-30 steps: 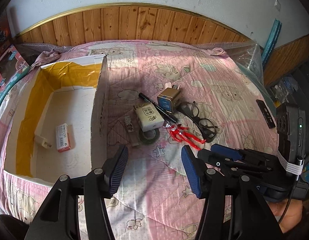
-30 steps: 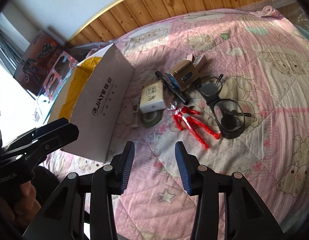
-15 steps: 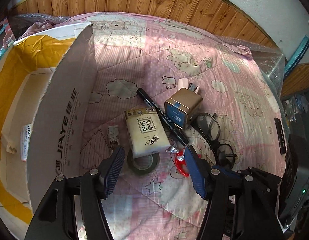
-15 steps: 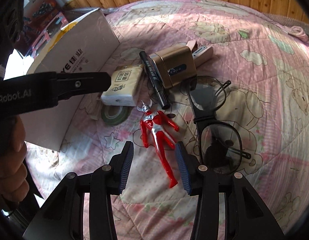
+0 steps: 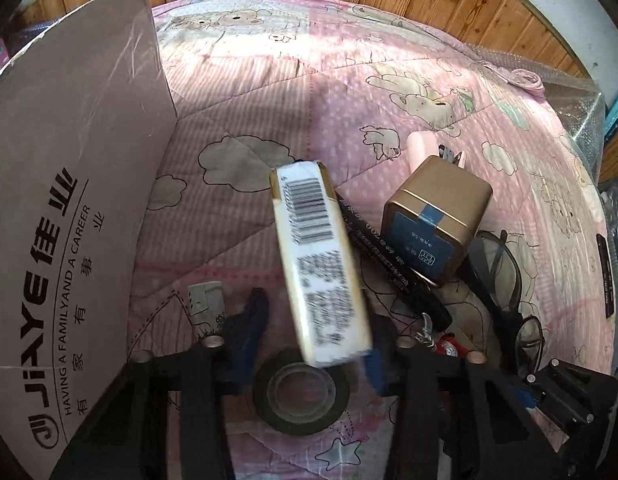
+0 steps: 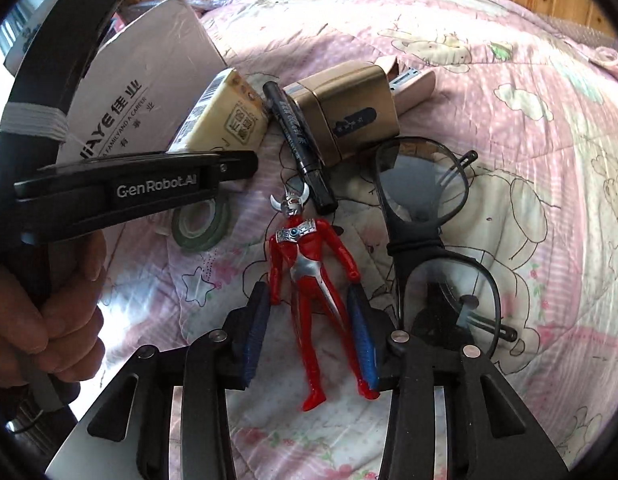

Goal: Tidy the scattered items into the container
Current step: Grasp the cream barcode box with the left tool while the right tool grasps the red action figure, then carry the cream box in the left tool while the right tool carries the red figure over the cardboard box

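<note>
Tissue pack [image 5: 321,264]: tilting up off the pink quilt [image 5: 269,92] above the tape roll [image 5: 301,394], its lower end sitting between the left tool [image 5: 309,344] fingers; whether they are pinching it, cannot tell. Red hero figure [image 6: 309,280]: lying flat, right tool [image 6: 309,328] spreading around its legs. Cardboard box [image 5: 61,216] standing just left; marker [image 5: 385,264], gold tin [image 5: 433,220], eyeglasses [image 6: 425,216] lying beside.

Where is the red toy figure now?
In the right wrist view, the red toy figure lies on the pink quilt between the open right gripper fingers, left of the glasses.

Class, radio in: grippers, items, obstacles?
Left gripper lifting tissue pack, tilted. Right gripper open, straddling red figure. Glasses close beside.
</note>
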